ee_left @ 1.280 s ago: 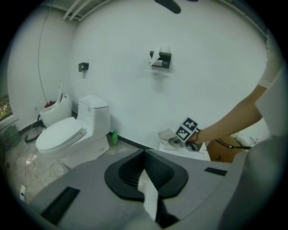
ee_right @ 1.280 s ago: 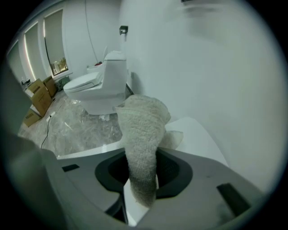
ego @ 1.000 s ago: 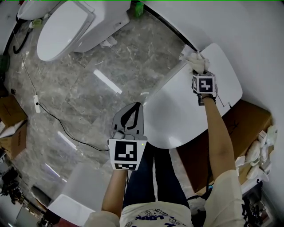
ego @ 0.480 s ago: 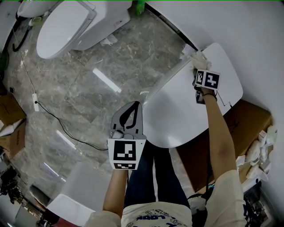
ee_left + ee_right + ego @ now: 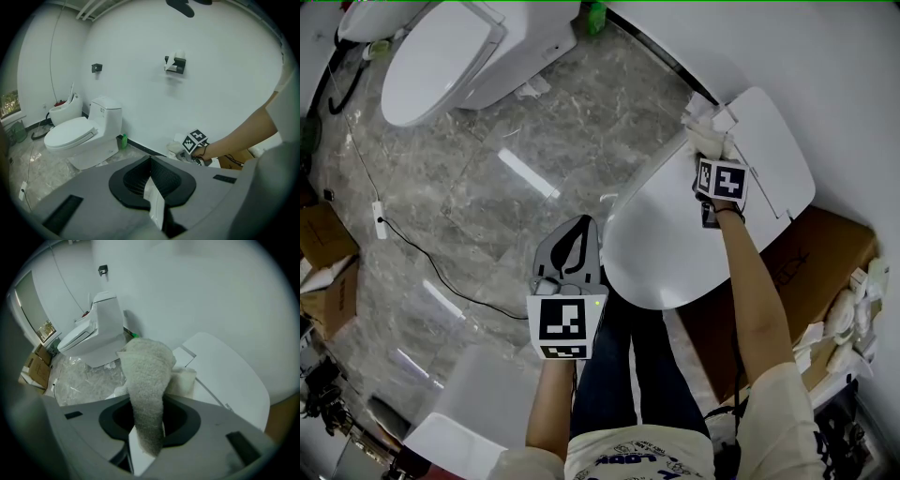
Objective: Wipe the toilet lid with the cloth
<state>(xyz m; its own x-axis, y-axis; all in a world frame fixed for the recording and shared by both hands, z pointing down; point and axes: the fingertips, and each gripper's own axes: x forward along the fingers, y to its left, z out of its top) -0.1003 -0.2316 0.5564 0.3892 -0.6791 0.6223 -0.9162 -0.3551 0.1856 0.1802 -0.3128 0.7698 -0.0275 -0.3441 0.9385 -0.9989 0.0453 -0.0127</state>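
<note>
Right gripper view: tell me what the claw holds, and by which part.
The right claw is shut on the white terry cloth, pinching it near one end; the rest bunches out ahead.

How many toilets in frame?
2: the toilet under the cloth in the right gripper, and another toilet across the floor, top left. The white fixture behind it may be a third.

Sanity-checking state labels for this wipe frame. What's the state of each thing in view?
toilet lid: down, closed.
cloth: clamped between jaws, at the back end of the lid.
right gripper: shut on the cloth.
left gripper: shut, empty, held over the floor.
other toilet: lid down.
green bottle: upright.
</note>
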